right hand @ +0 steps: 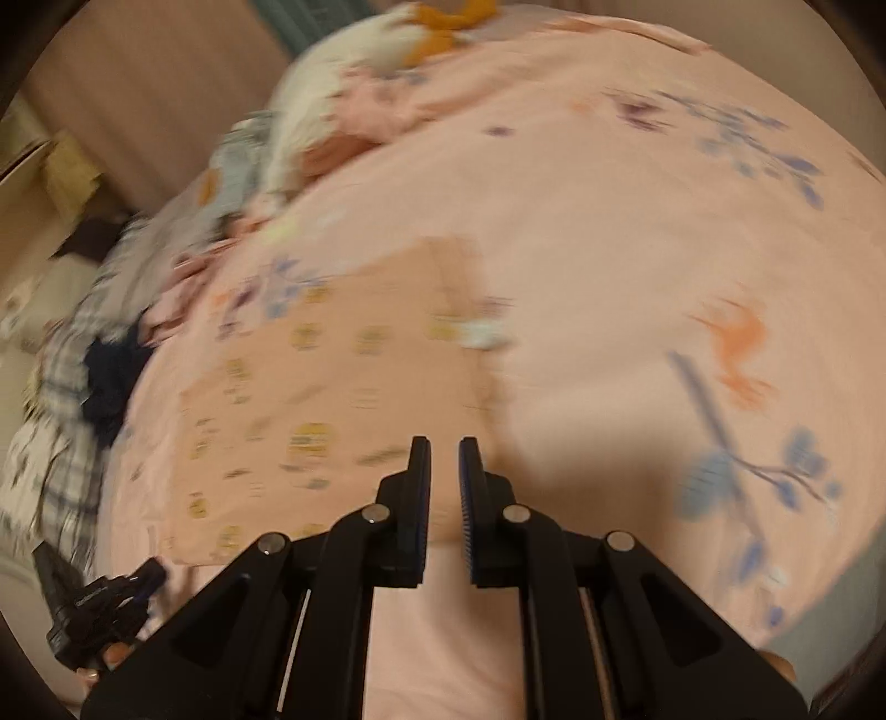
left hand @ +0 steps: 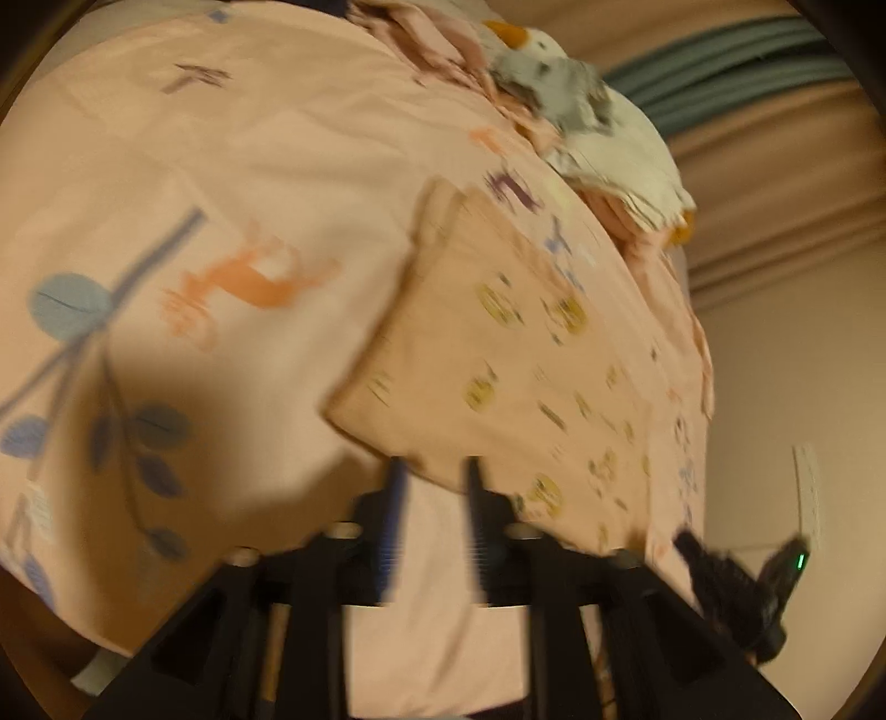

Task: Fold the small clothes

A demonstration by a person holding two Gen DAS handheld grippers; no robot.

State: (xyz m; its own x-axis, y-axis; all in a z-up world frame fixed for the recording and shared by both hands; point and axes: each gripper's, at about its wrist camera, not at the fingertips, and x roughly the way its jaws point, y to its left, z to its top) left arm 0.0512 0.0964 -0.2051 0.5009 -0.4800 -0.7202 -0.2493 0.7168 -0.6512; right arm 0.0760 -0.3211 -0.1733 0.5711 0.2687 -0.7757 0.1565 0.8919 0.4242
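A small peach garment with yellow prints (left hand: 498, 360) lies flat and folded on the pink printed bedsheet (left hand: 221, 166). It also shows in the right wrist view (right hand: 332, 387). My left gripper (left hand: 434, 471) hovers at the garment's near edge with a gap between its fingers and nothing in it. My right gripper (right hand: 444, 448) is above the garment's near right corner, jaws slightly apart and empty. The left gripper also shows in the right wrist view (right hand: 99, 603), and the right gripper in the left wrist view (left hand: 736, 576). Both views are motion-blurred.
A pile of unfolded clothes (right hand: 111, 310) lies along the bed's left edge. A white plush toy with orange parts (left hand: 598, 127) lies on a pink crumpled cloth at the far side of the bed; it also shows in the right wrist view (right hand: 387, 39). Curtains (left hand: 775, 138) hang beyond.
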